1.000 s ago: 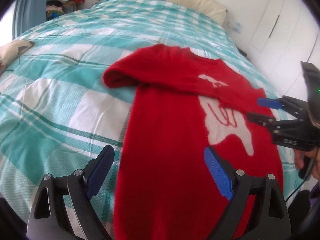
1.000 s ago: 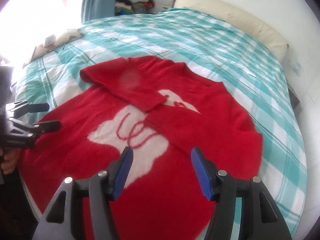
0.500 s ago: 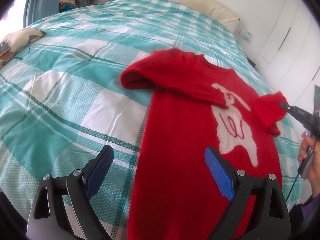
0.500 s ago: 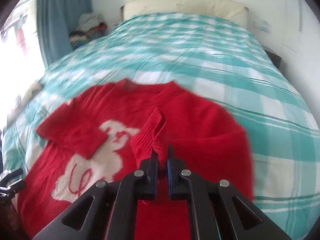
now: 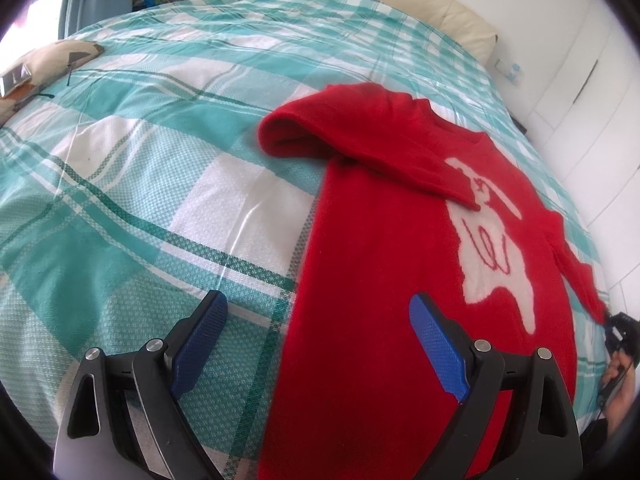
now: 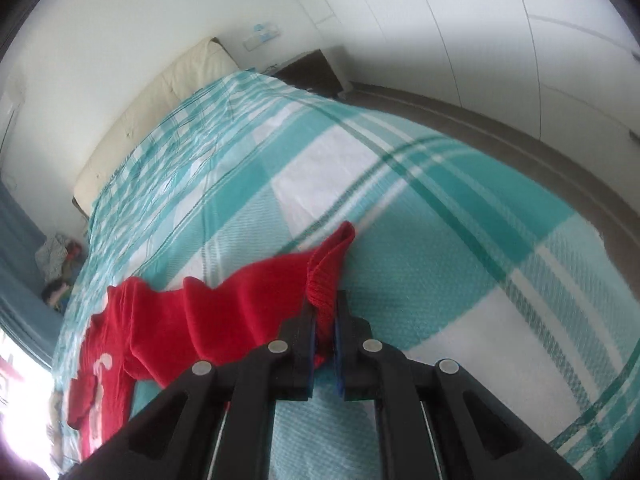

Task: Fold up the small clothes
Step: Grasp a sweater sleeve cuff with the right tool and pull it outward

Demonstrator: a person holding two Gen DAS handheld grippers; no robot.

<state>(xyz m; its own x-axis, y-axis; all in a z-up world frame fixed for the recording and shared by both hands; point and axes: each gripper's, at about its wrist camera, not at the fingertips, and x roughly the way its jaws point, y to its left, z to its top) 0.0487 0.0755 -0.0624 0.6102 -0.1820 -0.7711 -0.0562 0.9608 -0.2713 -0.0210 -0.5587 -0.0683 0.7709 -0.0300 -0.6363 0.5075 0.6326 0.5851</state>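
The right gripper [image 6: 325, 312] points down at a slant toward the bed, its jaws pressed together on the ribbed cuff of the red sweater's sleeve [image 6: 256, 304], which stretches away from the garment's body across the bedspread. From the left wrist view this gripper shows only as a small dark shape at the far right edge, with part of a hand [image 5: 618, 384] below it. The left gripper [image 5: 320, 344] hovers tilted downward over the near edge of the bed, jaws wide apart and holding nothing; one blue pad sits above the bedspread, the other above the sweater's lower hem area. The red sweater [image 5: 380, 280] lies flat, front up, on the teal and white checked bedspread [image 5: 140, 200], showing a white animal motif on its chest. Its other sleeve is folded across the chest. A cream headboard [image 5: 380, 4] stands at the far end, a patterned cushion [image 5: 44, 64] lies at the left edge, and white cupboard doors [image 6: 480, 32] line the wall beside the bed.
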